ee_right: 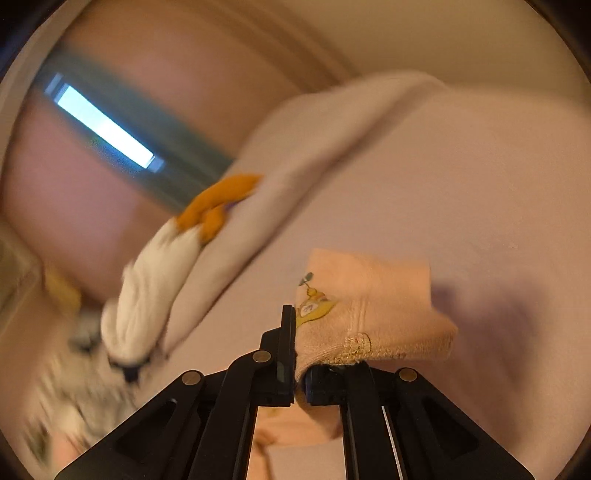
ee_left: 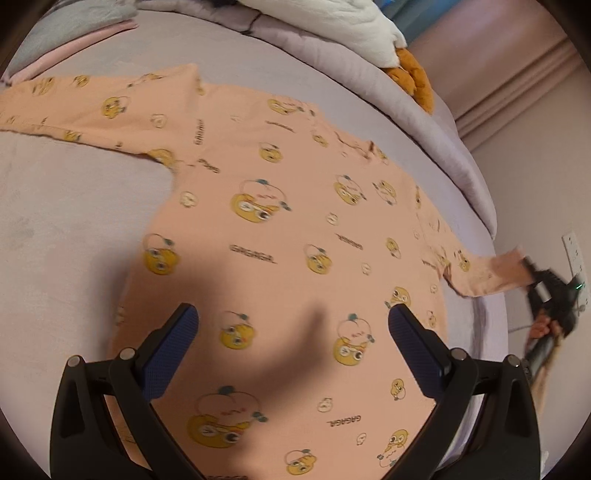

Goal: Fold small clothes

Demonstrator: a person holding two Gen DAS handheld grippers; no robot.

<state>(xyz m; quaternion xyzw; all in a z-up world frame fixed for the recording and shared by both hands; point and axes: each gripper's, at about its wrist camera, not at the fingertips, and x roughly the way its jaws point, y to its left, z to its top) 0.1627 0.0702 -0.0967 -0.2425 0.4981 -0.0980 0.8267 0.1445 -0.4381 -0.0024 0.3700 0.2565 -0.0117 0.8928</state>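
Observation:
A small peach long-sleeved shirt (ee_left: 280, 236) with yellow cartoon prints lies flat on a pale lilac bed (ee_left: 66, 206). My left gripper (ee_left: 293, 325) is open and empty, hovering over the shirt's lower body. My right gripper (ee_left: 532, 273) shows at the far right of the left wrist view, shut on the cuff of the shirt's right sleeve (ee_left: 491, 273), which is pulled out past the bed edge. In the right wrist view the right gripper (ee_right: 297, 350) pinches the peach cuff (ee_right: 369, 314), with its stitched hem draped over the right finger.
A rolled lilac duvet (ee_left: 369, 85) runs along the far side of the bed, with a white and orange plush toy (ee_left: 402, 59) on it. Folded grey and pink cloth (ee_left: 85, 26) lies at the far left. A wall socket (ee_left: 574, 254) is beyond the bed's right edge.

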